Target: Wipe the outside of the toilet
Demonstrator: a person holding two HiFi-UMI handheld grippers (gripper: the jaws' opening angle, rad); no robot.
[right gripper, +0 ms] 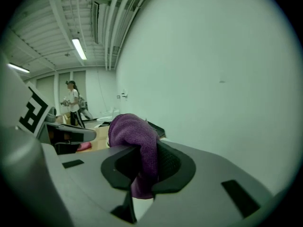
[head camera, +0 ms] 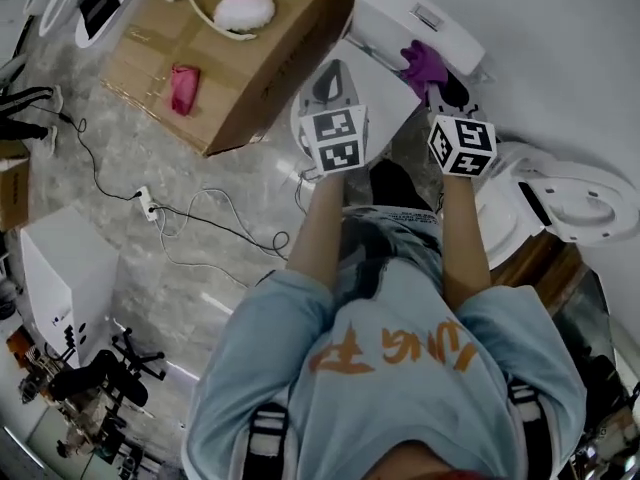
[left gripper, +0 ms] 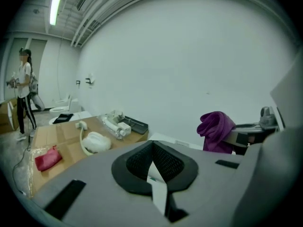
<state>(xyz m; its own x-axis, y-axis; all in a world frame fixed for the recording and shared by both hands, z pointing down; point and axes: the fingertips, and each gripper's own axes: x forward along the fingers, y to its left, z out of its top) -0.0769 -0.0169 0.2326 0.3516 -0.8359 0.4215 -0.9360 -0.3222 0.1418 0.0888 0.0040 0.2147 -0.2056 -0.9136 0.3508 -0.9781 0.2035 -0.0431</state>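
The white toilet [head camera: 372,86] stands against the wall at the top of the head view, its tank [head camera: 415,16] behind the closed lid. My right gripper [head camera: 436,88] is shut on a purple cloth [head camera: 424,64] held over the lid's right side, near the tank. In the right gripper view the cloth [right gripper: 136,143] bulges up from between the jaws. My left gripper [head camera: 336,72] hovers over the lid's left side, shut, with nothing in it; only white shows under its closed pads [left gripper: 163,162]. The left gripper view shows the purple cloth [left gripper: 216,130] to its right.
A flattened cardboard box [head camera: 225,53] lies left of the toilet with a red rag [head camera: 184,88] and a white hose fitting [head camera: 240,10] on it. A second toilet [head camera: 570,200] sits at the right. Cables and a power strip [head camera: 148,203] cross the floor. A person [left gripper: 22,96] stands far off.
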